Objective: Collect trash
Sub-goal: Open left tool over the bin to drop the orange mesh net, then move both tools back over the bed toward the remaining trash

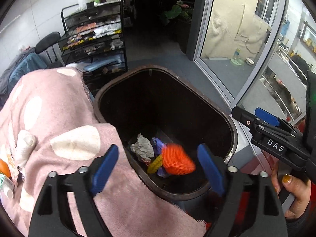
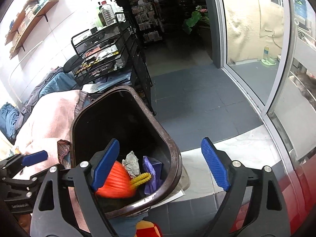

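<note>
So the biggest thing here is the pink blanket (image 1: pixel 59 118) with pale spots, draped on the left and lapping right up against the bin (image 1: pixel 231 126). The bin is a dark brown tub with a scuffed, rounded rim, black inside, sitting on the grey floor (image 2: pixel 197 98) just left of the glass door (image 1: pixel 237 59). Behind it on the far side stands a black wire rack (image 1: pixel 94 39) stuffed with packets, bottles on top.

Down in the bin is the trash: a bright orange ribbed thing (image 1: pixel 176 161), blurred in both views, lying at the near end; next to it a yellow bumpy strip (image 1: pixel 156 164), a crumpled grey paper (image 1: pixel 143 146) and a purple wrapper (image 1: pixel 158 143) just beyond.

The left gripper (image 1: pixel 158 165) hangs over the near rim, blue pads spread wide, nothing pinched; the orange thing shows in the gap between them but lower, inside the bin. The right gripper (image 2: pixel 161 163) is also spread wide with nothing in it, over the bin's right rim. A hand (image 1: pixel 292 195) with yellow-painted nails holds its handle.
</note>
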Tool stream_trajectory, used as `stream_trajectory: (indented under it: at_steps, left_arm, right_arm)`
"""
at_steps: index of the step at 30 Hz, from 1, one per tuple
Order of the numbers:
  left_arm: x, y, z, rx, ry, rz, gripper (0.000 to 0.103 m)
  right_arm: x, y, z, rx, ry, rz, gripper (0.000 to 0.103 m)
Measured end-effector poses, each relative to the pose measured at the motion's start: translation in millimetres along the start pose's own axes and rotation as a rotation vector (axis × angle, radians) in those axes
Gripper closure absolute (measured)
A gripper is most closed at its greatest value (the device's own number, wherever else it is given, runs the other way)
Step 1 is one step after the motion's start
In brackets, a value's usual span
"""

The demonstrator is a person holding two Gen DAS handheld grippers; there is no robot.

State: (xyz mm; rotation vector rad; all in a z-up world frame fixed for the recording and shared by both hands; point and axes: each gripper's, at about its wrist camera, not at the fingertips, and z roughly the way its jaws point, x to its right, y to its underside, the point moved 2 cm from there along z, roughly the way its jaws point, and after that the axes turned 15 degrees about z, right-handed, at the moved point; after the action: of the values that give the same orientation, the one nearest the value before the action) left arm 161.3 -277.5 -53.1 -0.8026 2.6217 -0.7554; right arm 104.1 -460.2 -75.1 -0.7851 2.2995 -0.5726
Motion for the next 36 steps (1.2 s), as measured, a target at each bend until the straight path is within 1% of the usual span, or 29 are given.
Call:
stream_trajectory:
  at_steps: [4, 8, 13, 19, 21, 26, 29, 34, 36]
  left_arm:
    - [-1, 1, -12, 0.035, -0.034, 0.011, 0.012]
    - [-2, 2, -24, 0.066, -0.063, 0.02, 0.009]
    - [-7, 5, -40, 0.107, -0.083, 0.014, 0.007]
    - [-11, 17, -61, 0.158, -0.162, 0.028, 0.007]
    - [-14, 23, -66, 0.159, -0.169, 0.024, 0.006]
    - [-35, 42, -76, 0.152, -0.181, -0.045, 0.006]
    - [-51, 56, -84, 0.146, -0.21, -0.091, 0.006]
    - [-79, 89, -101, 0.145, -0.26, -0.175, 0.006]
    - [-90, 103, -109, 0.145, -0.293, -0.205, 0.006]
  right_arm:
    - [0, 1, 1, 0.001, -0.002, -0.003, 0.012]
    - [-2, 2, 2, -0.001, -0.006, -0.002, 0.011]
    - [-8, 7, 2, -0.007, -0.02, -0.004, 0.011]
    - [-25, 15, 1, -0.017, -0.049, -0.033, 0.011]
    - [-33, 18, 0, -0.021, -0.065, -0.048, 0.011]
    - [-56, 28, -3, -0.031, -0.105, -0.084, 0.01]
    - [-73, 37, -4, -0.045, -0.134, -0.118, 0.01]
    - [-110, 52, -6, -0.07, -0.189, -0.198, 0.01]
    - [-127, 58, -7, -0.079, -0.213, -0.233, 0.01]
